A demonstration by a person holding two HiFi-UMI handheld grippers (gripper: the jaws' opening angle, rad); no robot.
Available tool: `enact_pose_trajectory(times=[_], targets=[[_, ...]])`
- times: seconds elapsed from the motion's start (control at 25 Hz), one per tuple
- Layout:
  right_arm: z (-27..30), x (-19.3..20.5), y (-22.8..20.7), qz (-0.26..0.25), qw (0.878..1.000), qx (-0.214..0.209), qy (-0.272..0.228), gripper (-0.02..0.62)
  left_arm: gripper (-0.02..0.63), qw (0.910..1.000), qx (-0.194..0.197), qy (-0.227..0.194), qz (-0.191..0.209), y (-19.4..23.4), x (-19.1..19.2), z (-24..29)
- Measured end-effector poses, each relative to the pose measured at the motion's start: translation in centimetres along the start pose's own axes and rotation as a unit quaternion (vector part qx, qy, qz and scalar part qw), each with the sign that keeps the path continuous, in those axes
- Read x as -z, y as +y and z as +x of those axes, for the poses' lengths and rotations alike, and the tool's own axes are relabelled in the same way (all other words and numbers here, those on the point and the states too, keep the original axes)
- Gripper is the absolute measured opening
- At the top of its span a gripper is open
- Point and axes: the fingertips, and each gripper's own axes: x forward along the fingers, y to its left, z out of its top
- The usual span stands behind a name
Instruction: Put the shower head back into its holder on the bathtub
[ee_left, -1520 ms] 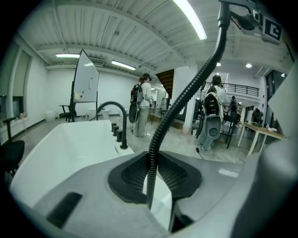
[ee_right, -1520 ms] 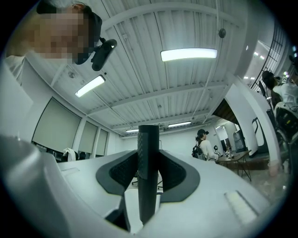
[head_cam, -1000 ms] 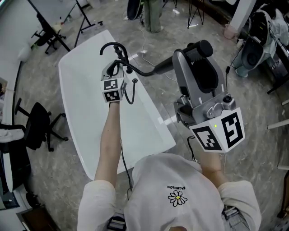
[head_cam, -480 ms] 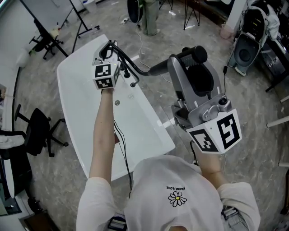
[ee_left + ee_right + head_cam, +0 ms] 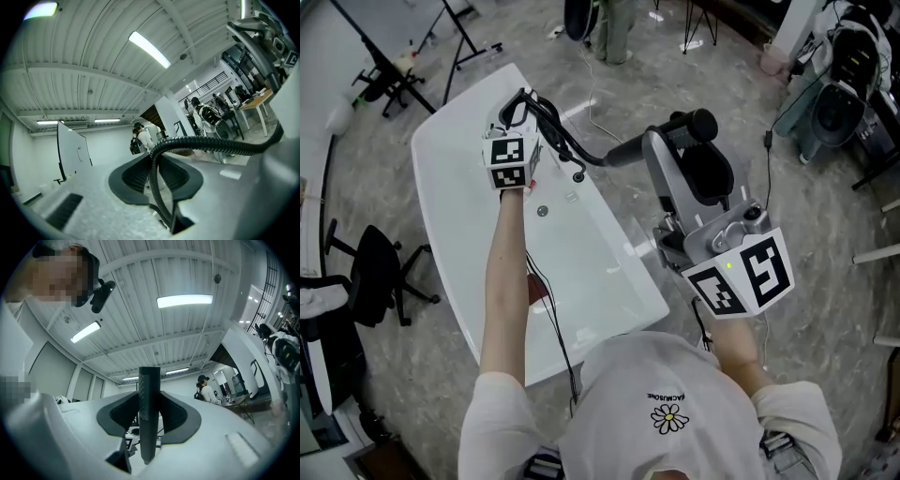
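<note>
In the head view the white bathtub (image 5: 591,272) lies at the left centre. My left gripper (image 5: 518,117) is stretched out over its far part, shut on the black ribbed hose (image 5: 572,142). In the left gripper view the hose (image 5: 161,145) loops up between the dark pads (image 5: 136,180) and runs off right. My right gripper (image 5: 680,136) hovers by the tub's right rim, shut on the black shower head (image 5: 703,124). Its handle (image 5: 148,404) stands upright between the pads in the right gripper view. I cannot make out the holder.
A round drain (image 5: 542,212) shows in the tub floor. A black office chair (image 5: 370,272) stands to the tub's left, with tripod stands (image 5: 389,66) beyond it. Bags and equipment (image 5: 839,103) crowd the far right. Cables trail over the stone floor. A person (image 5: 140,138) stands far off.
My left gripper has carried the hose away from me toward the tub's far end and a little higher. The right gripper with the shower head has dropped slightly.
</note>
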Motion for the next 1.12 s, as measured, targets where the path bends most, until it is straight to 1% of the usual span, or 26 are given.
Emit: enact_pose_trajectory(times=[0.12,0.2,0.4,0.52,0.64,0.76,0.92,1.12], targets=[[1.6,1.9,-0.5,0.003,1.000,0.000,0.023,0.141,0.063,0.9999,0.000,0.007,-0.011,0.7,1.8,0.9],[2.2,2.9,-0.7,0.008,0.999,0.002,0.033,0.141,0.063,0.9999,-0.001,0.005,-0.011,1.3,2.3,0.9],[3.4,4.3,-1.6,0.031,0.999,0.010,0.035,0.141,0.063,0.9996,-0.023,-0.016,0.000,3.9,0.9,-0.8],[4.5,5.9,-1.2,0.050,0.998,-0.002,0.042,0.141,0.063,0.9992,-0.036,-0.012,0.013,5.8,1.1,-2.3],[6.1,7.2,-2.1,0.059,0.997,-0.021,0.049,0.141,0.063,0.9991,-0.040,-0.004,0.017,5.5,1.9,-1.9],[7.6,9.0,-3.1,0.062,0.995,-0.037,0.073,0.141,0.063,0.9991,-0.038,0.017,0.004,4.1,4.5,-0.8],[9.4,11.1,-3.7,0.045,0.992,-0.058,0.104,0.141,0.063,0.9970,-0.043,0.054,-0.035,2.8,9.2,0.3],[10.4,13.9,-6.8,0.057,0.990,-0.051,0.120,0.141,0.063,0.9924,-0.038,0.093,-0.071,0.2,14.9,2.1]])
